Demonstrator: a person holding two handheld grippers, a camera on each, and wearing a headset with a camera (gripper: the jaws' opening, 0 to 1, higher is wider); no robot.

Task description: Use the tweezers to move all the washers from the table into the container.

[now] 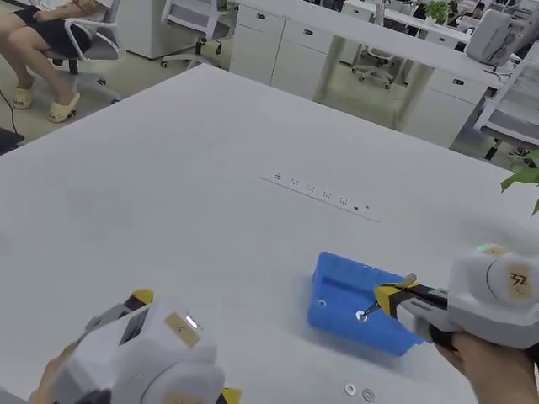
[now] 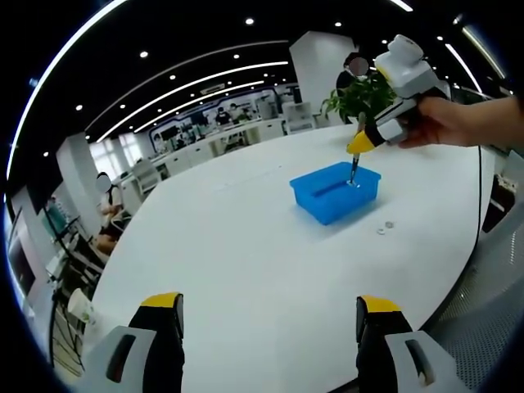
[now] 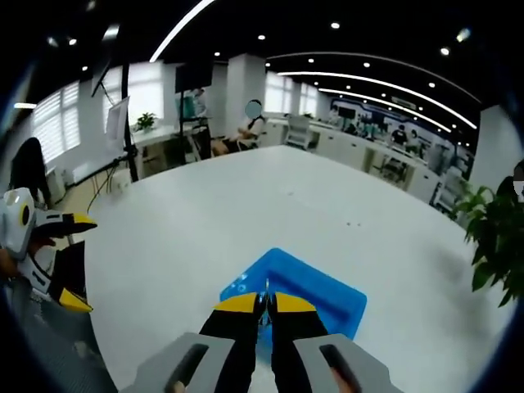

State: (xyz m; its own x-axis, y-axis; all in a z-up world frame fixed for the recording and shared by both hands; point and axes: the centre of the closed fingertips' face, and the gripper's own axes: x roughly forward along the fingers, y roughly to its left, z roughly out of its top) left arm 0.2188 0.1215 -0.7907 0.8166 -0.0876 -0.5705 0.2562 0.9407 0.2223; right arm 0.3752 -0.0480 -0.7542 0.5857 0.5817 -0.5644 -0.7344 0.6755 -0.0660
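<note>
near the tabletop's [image 1: 210, 210] near edge, over the blue container [image 1: 362, 335]: right tool [image 1: 389, 296] clenched on tweezers [image 1: 370, 309], washer [image 1: 362, 316] seemingly at the tip. left tool [image 2: 270, 301] released, idle. two more washers [image 1: 350, 389] just beside the container. might bounce out if dropped from too high.

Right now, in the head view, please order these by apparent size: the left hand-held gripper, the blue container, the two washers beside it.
1. Left hand-held gripper, but it is nearest the camera, so this rank is unsure.
2. Blue container.
3. Two loose washers: tiny and alike, so not ranked against each other.
</note>
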